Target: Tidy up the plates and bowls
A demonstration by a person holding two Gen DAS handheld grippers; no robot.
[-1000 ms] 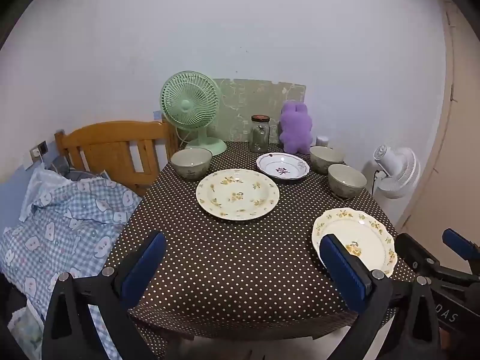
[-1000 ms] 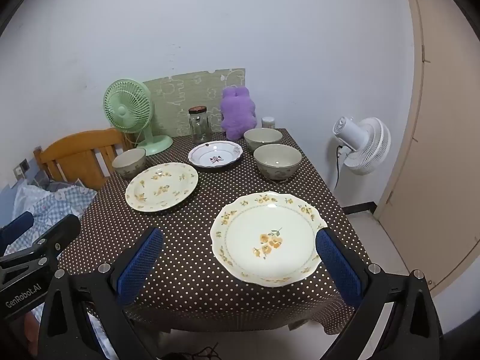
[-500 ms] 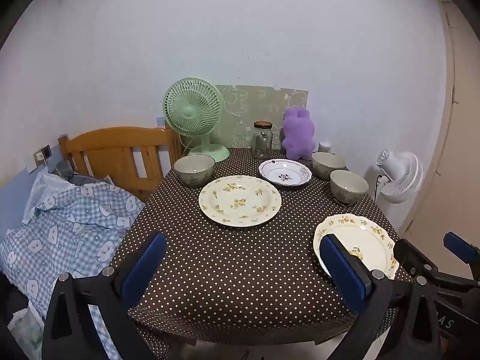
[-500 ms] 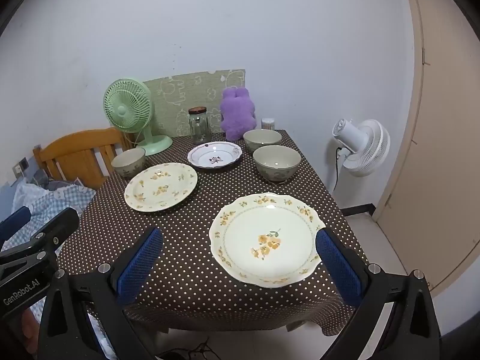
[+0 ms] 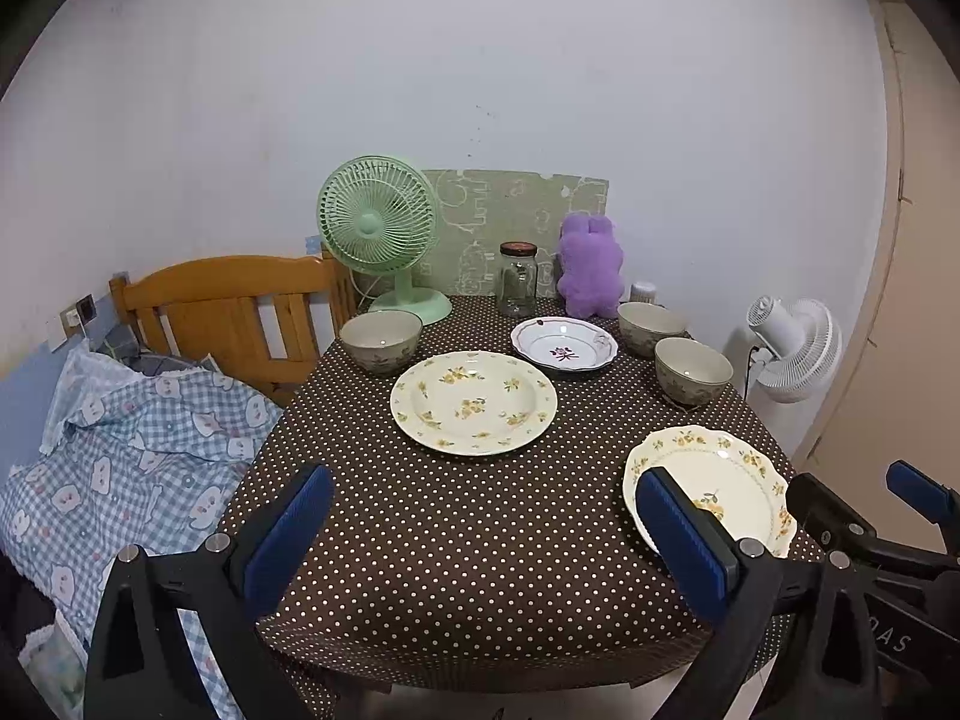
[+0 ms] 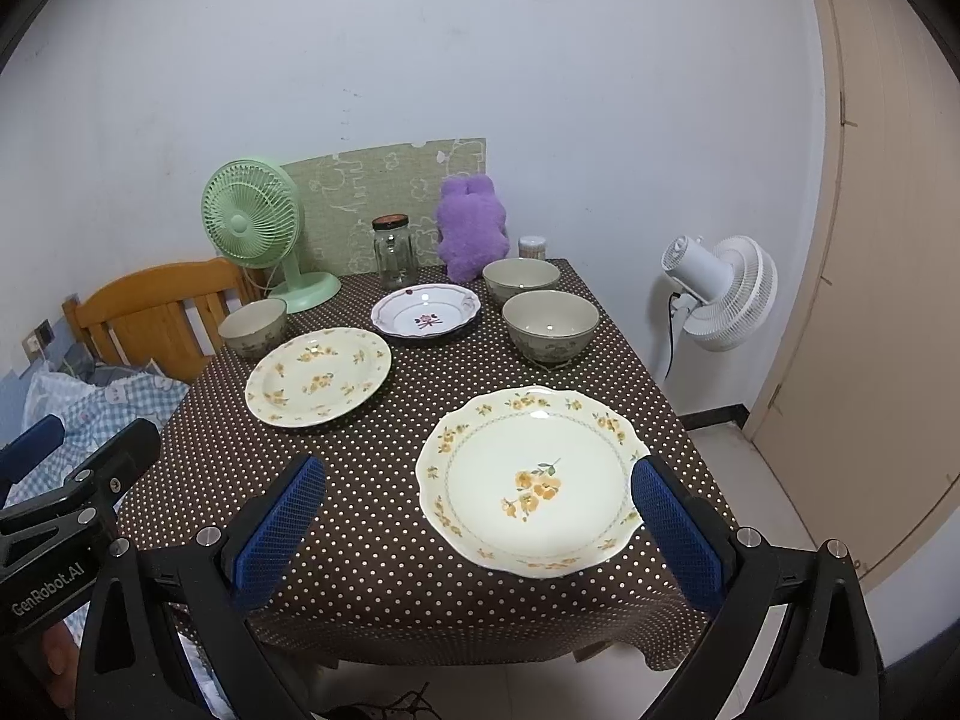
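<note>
On the brown dotted table (image 5: 456, 516) lie a scalloped cream plate with yellow flowers (image 6: 531, 480) at the front right, a round yellow-flowered plate (image 5: 473, 401) in the middle, and a white dish with a purple flower (image 5: 563, 343) behind it. One grey-green bowl (image 5: 380, 333) stands at the left, two more bowls (image 6: 549, 318) (image 6: 521, 275) at the right. My left gripper (image 5: 486, 522) hangs open before the table's front edge. My right gripper (image 6: 477, 513) is open too, held above the near edge with the scalloped plate between its fingers' lines of sight.
A green desk fan (image 5: 378, 222), a glass jar (image 5: 517, 279), a purple plush toy (image 5: 589, 267) and a small container line the table's back edge by the wall. A wooden headboard (image 5: 228, 306) and checked bedding sit left; a white fan (image 6: 720, 291) and a door are right.
Both grippers have drawn slightly back and up from the table, so it sits a little farther away in view. Nothing on the table has moved.
</note>
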